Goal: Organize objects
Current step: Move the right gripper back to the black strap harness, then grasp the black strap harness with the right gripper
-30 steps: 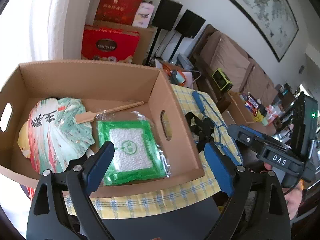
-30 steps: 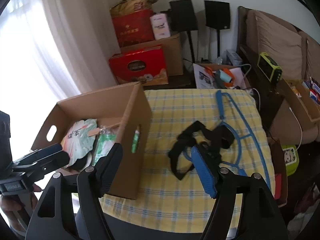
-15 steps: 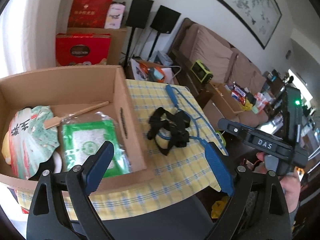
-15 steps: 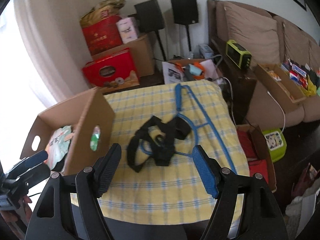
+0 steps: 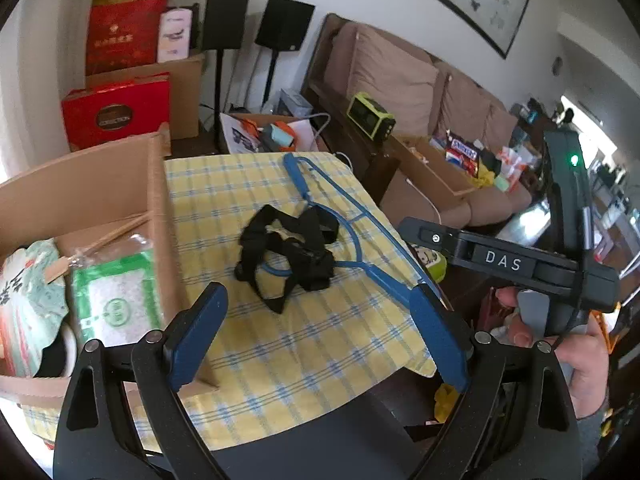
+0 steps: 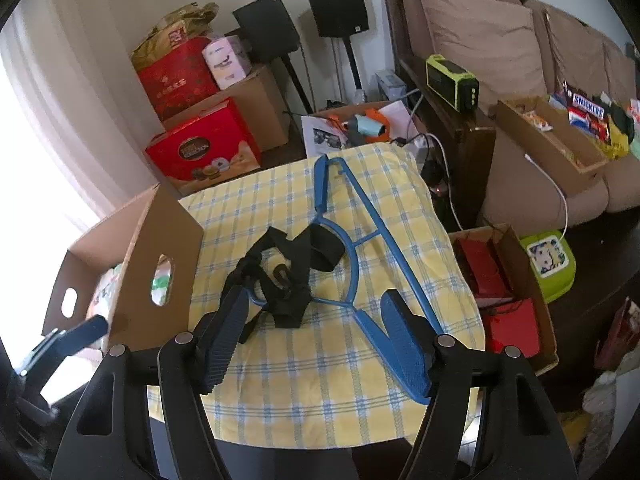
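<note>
A black strap harness (image 5: 288, 254) (image 6: 284, 276) lies tangled on a blue clothes hanger (image 5: 352, 224) (image 6: 360, 232) in the middle of the yellow checked tablecloth (image 5: 288, 344) (image 6: 320, 384). A cardboard box (image 5: 160, 208) (image 6: 160, 236) at the left holds a green packet (image 5: 114, 300) and a paper fan (image 5: 28, 292). My left gripper (image 5: 320, 336) is open and empty, at the table's near edge in front of the harness. My right gripper (image 6: 316, 344) is open and empty, just short of the harness and hanger.
Red gift boxes (image 6: 204, 148) and speakers (image 6: 336, 8) stand behind the table. A sofa (image 6: 500, 40) and a snack box (image 6: 560, 128) are at the right. A red box (image 6: 504, 288) and a green container (image 6: 548, 260) sit on the floor by the table's right edge.
Both grippers swung right, away from the cardboard box, and now face the harness and hanger. The right gripper came closer to the table. Both stayed open.
</note>
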A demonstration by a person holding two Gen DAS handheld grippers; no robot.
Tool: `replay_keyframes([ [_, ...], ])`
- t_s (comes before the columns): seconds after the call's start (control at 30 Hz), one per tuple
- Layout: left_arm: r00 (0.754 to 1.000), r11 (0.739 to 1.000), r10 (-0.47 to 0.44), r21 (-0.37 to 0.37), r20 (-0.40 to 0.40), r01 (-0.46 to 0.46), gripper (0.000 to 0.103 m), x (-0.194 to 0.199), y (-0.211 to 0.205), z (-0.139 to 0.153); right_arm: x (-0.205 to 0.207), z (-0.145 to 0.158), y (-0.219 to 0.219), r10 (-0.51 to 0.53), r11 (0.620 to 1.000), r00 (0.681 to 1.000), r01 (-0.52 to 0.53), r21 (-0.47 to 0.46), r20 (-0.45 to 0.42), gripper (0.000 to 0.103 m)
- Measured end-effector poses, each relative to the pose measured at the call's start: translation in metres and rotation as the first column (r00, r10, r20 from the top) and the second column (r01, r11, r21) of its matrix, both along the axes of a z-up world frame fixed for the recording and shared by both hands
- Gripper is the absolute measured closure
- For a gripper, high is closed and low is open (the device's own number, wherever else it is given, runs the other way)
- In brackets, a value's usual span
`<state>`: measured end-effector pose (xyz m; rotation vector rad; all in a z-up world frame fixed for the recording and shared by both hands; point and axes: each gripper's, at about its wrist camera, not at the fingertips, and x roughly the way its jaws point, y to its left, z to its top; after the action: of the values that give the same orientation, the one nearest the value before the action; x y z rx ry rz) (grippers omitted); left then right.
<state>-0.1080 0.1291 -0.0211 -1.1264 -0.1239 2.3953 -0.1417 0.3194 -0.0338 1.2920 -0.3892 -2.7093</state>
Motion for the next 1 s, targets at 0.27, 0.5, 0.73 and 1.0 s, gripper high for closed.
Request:
replay_keyframes([
  [0.27, 0.998, 0.998, -0.045, -0.030, 0.037, 0.046, 0.012, -0.011, 0.035, -0.022, -0.008, -0.013, 0.018, -0.012, 0.999, 0.999, 0.013, -0.043, 0.030, 0.041],
  [0.5, 0.997, 0.998, -0.038, -0.050, 0.066, 0.041, 0.012, -0.028, 0.057, -0.045, -0.021, -0.023, 0.027, -0.008, 0.998, 0.998, 0.012, -0.068, 0.054, 0.052],
  [0.73, 0.996, 0.996, 0.033, -0.083, 0.080, -0.026, 0.014, -0.054, 0.066, -0.073, -0.030, -0.028, 0.033, -0.008, 0.996, 0.998, 0.014, -0.091, 0.065, 0.053],
  [1.0, 0.987, 0.996, 0.077, -0.056, 0.144, -0.070, 0.022, -0.067, 0.056, -0.094, -0.050, -0.033, 0.020, 0.064, 0.990, 0.994, -0.052, -0.134, 0.092, 0.062],
])
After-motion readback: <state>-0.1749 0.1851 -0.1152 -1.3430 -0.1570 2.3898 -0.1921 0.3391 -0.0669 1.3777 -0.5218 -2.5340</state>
